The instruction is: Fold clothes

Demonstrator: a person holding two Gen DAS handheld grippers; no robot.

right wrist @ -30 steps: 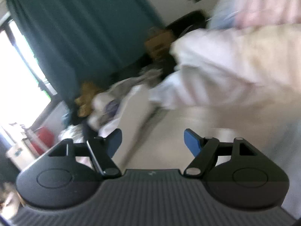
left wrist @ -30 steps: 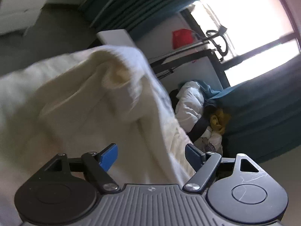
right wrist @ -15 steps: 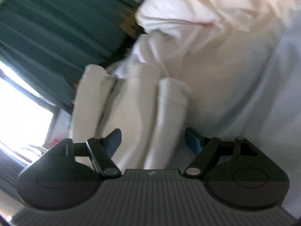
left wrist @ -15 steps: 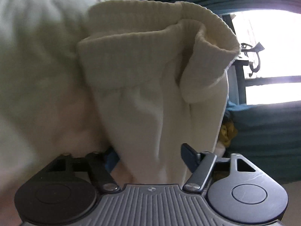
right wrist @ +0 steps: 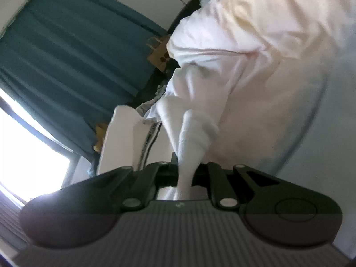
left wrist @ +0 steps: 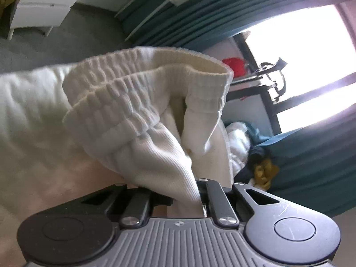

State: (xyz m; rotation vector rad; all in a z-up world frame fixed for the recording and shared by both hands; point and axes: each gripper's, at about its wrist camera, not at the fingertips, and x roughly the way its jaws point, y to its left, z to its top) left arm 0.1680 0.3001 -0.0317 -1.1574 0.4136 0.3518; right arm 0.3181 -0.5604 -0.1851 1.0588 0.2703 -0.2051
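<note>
Both jaws have just closed: my left gripper (left wrist: pixel 195 197) pinches the cream garment (left wrist: pixel 144 120) below its ribbed waistband (left wrist: pixel 124 102), my right gripper (right wrist: pixel 184 178) a white fold (right wrist: pixel 191 138). These thin bites could slip free if I tug.

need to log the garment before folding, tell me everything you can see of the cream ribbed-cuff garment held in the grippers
The cream ribbed-cuff garment is a soft, thick knit with a gathered elastic band whose opening gapes toward the left wrist camera, showing a pale inner face. Finer ribbed fabric runs down from the band into the left gripper, which is shut on it. In the right wrist view a narrow bunched part of it is pinched in the right gripper, the rest billowing up behind in loose, blurred folds. It hangs crumpled, not yet folded.
</note>
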